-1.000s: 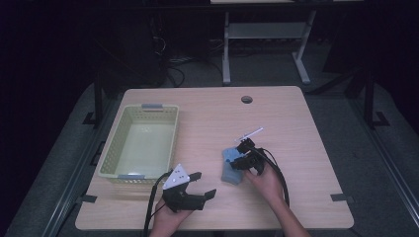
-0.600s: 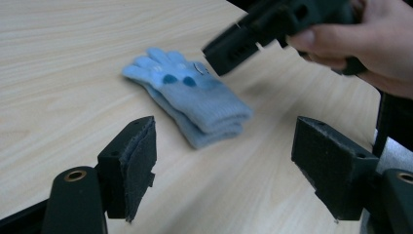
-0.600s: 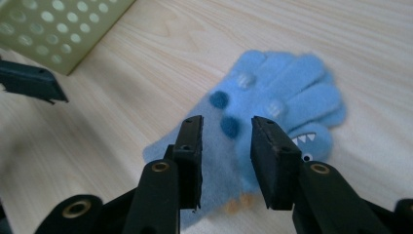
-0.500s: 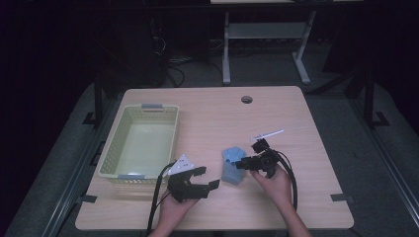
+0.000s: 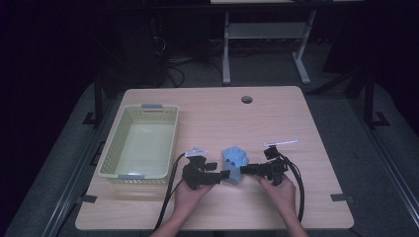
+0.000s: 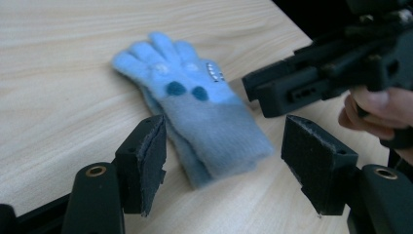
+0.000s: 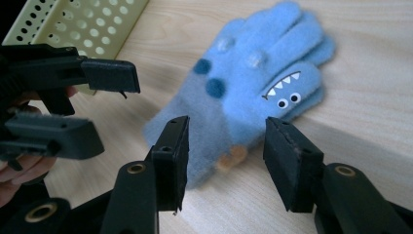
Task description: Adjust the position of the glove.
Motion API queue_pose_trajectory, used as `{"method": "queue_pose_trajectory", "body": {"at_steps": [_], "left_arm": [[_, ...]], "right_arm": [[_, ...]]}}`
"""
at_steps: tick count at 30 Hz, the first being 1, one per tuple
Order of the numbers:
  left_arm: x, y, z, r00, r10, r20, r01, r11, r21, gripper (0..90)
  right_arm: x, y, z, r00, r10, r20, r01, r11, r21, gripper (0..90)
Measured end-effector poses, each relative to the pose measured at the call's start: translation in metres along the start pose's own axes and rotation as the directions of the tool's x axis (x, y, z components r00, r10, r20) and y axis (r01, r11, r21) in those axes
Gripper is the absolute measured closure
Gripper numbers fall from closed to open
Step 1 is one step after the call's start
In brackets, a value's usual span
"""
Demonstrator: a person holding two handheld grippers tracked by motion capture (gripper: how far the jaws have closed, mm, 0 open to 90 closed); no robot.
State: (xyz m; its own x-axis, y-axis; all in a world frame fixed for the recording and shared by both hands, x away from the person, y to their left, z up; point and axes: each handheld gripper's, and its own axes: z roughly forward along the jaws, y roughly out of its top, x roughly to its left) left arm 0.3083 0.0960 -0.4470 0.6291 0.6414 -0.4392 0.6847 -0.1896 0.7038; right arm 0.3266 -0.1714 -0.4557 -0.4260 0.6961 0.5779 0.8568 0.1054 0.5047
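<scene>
Both grippers are aimed at a blue glove [image 5: 233, 163] lying flat near the table's [image 5: 296, 118] front edge. Left gripper [image 5: 223, 175] jaws, just closing, are spread astride its cuff; right gripper [image 5: 244, 169] jaws, just opening, are spread beside it, nothing pinched.

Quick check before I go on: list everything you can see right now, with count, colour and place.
glove: 1, light blue with darker blue dots and a small toothy face, flat on the table between the two grippers
basket: 1, pale yellow-green, perforated, on the table's left side
table: 1, light wood top with a round cable hole near the far edge
frame: 1, white metal, on the floor behind the table
left gripper: 1, black, at the glove's cuff, jaws just been closing, apart, not pressing the glove
right gripper: 1, black, at the glove's right edge, jaws just been opening, apart
hands: 2, one holding each gripper at the near edge
</scene>
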Motion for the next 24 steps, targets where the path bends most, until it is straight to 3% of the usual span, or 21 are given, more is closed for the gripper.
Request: {"method": "queue_pose_trajectory", "body": {"at_steps": [5, 8, 24], "left_arm": [[0.01, 0.003, 0.008, 0.9962, -0.086, -0.013, 0.087, 0.9957, 0.031, 33.6], [0.015, 0.002, 0.013, 0.9916, -0.129, 0.002, 0.129, 0.9904, 0.048, 34.4], [0.022, 0.002, 0.022, 0.9822, -0.187, 0.013, 0.186, 0.979, 0.084, 39.3]], "right_arm": [[-0.004, -0.003, 0.002, 0.9993, 0.033, -0.018, -0.033, 0.999, -0.004, 50.8], [-0.007, -0.005, 0.004, 0.9974, 0.057, -0.043, -0.058, 0.998, -0.006, 50.6], [-0.015, -0.009, 0.011, 0.9879, 0.124, -0.093, -0.125, 0.992, 0.002, 51.2]]}}
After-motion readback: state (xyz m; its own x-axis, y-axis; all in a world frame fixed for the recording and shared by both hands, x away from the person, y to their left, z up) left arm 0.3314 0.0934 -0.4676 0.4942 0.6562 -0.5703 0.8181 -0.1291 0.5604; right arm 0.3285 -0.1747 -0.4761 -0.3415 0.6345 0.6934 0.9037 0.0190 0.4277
